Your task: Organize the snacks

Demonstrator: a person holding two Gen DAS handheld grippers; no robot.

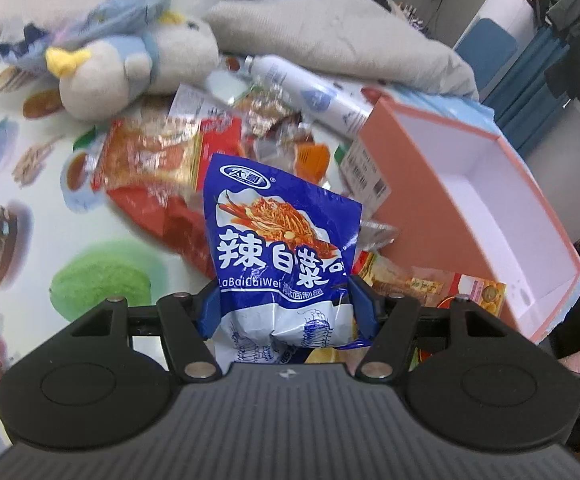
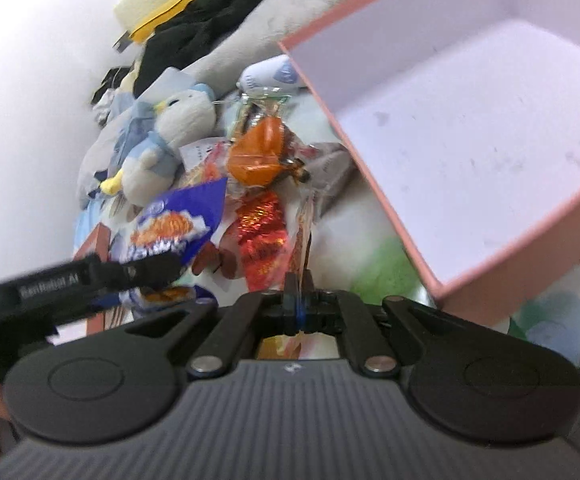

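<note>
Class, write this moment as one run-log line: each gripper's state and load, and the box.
left gripper: shut on blue snack bag | right gripper: shut on clear snack packet | pink box: open, empty

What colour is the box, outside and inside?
The box is salmon pink outside, white inside; left wrist view.

Bright, even light, soft shadows. Fisheye bends edges. Left view: blue bag [image 1: 284,240] sharp, red packs left of it smeared. Right view blurry overall, box [image 2: 469,128] interior washed out.
</note>
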